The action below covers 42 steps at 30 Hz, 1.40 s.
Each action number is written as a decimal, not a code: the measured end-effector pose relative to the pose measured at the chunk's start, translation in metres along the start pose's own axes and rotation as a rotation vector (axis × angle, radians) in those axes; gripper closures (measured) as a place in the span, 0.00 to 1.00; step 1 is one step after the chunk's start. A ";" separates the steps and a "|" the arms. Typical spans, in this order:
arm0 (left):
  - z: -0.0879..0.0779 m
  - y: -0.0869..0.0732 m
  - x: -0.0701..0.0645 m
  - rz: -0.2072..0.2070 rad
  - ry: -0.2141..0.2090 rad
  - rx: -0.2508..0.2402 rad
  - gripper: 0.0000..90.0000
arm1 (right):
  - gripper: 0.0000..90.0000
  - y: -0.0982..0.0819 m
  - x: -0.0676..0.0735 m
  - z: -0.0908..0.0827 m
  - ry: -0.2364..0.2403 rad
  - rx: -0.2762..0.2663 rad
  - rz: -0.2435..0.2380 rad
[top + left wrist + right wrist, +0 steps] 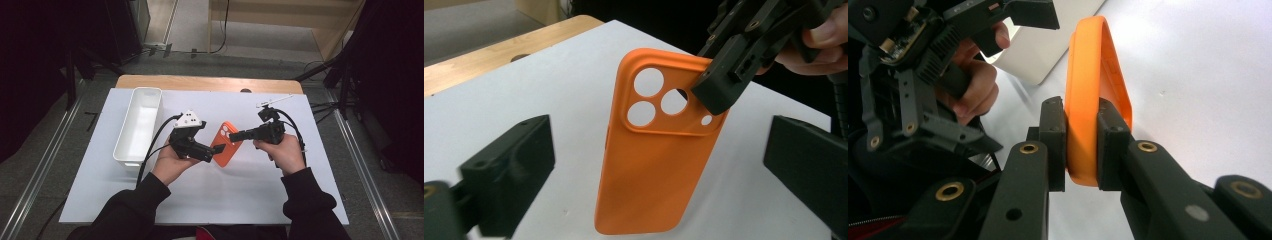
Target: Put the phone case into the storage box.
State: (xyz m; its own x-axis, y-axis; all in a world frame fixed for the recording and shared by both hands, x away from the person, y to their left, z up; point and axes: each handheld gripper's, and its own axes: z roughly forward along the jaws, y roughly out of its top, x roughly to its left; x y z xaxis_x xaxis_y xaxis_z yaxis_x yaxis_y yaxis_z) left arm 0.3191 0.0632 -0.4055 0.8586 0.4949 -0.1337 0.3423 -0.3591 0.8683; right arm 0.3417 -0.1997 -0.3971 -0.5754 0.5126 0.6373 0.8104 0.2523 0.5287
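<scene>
Item: orange phone case [224, 143], soft matte silicone by the look, rounded corners, raised camera surround with three round cut-outs and one small hole; held off the white tabletop [250, 195], between the two hands near its middle. Holder: right tool [235, 136], jaws pressed together on the case's camera-end edge; in the right gripper view the black pads [1054, 131] pinch the thin orange rim from both sides. Counterpart: left tool [216, 148], jaws spread wide and touching nothing; in the left gripper view the case [659, 150] stands between them, clear of both, its back facing the camera. Key relation: the case lies straight ahead of the left tool, long axis running roughly upright in that view, camera end at top where the right tool [724, 92] bites, free lower end nearer the left jaws. Judgement: any closing by the left tool would meet the case across its width. Also present: white rectangular plastic bin [138, 125], smooth-walled, empty, left of the hands and well apart from the case.
</scene>
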 end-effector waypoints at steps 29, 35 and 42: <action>0.029 -0.008 -0.009 0.023 0.075 -0.064 0.00 | 0.85 0.013 0.006 0.006 -0.017 -0.015 0.052; 0.035 -0.010 -0.007 0.018 0.081 -0.063 0.00 | 0.85 0.013 0.006 0.007 -0.008 -0.012 0.061; 0.041 -0.013 -0.005 0.020 0.092 -0.045 0.00 | 0.85 0.013 0.007 0.008 -0.007 -0.011 0.059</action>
State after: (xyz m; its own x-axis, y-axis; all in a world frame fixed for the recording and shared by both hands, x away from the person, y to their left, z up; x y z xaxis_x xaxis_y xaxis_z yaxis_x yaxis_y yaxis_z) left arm 0.3262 0.0332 -0.4360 0.8259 0.5589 -0.0735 0.3059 -0.3348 0.8913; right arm 0.3487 -0.1864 -0.3905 -0.5258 0.5323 0.6635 0.8417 0.2125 0.4965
